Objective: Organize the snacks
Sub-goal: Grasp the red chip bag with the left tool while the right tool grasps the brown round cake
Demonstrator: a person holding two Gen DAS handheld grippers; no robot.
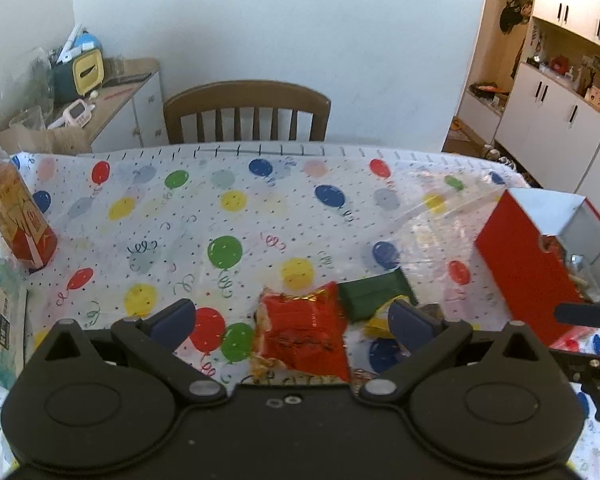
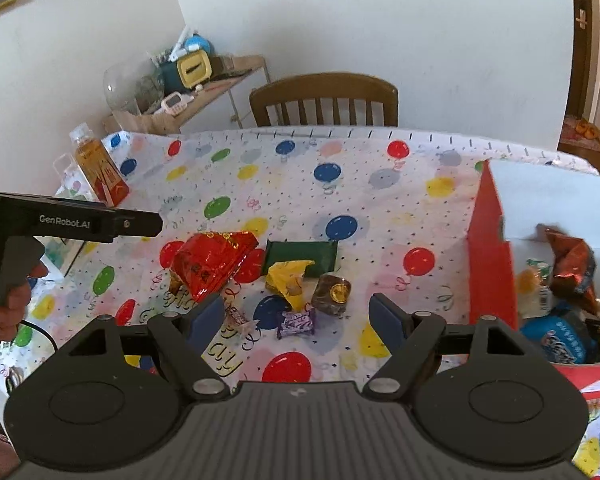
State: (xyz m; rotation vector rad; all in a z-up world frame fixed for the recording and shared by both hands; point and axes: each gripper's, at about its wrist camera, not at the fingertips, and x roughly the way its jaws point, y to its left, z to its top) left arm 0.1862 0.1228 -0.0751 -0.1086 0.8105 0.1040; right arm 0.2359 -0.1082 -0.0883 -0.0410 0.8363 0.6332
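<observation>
Both jaws were held apart, nothing gripped: left gripper over the red snack packet, right gripper above loose sweets on the table, beside the red box.

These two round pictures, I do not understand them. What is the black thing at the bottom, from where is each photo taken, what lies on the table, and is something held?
No robot is here: a person carries a hand-held black two-finger gripper in each hand. Each picture comes from a camera on one gripper, looking forward along its fingers. One shows the left gripper, the other the right gripper.

On the balloon-print tablecloth lie loose snacks: a shiny red foil packet, a dark green flat packet, a yellow wrapper, a brown wrapped sweet and a small purple candy. To the right stands a red cardboard box already holding snacks. An orange drink bottle stands far left.

Both grippers are open; nothing is held.
</observation>
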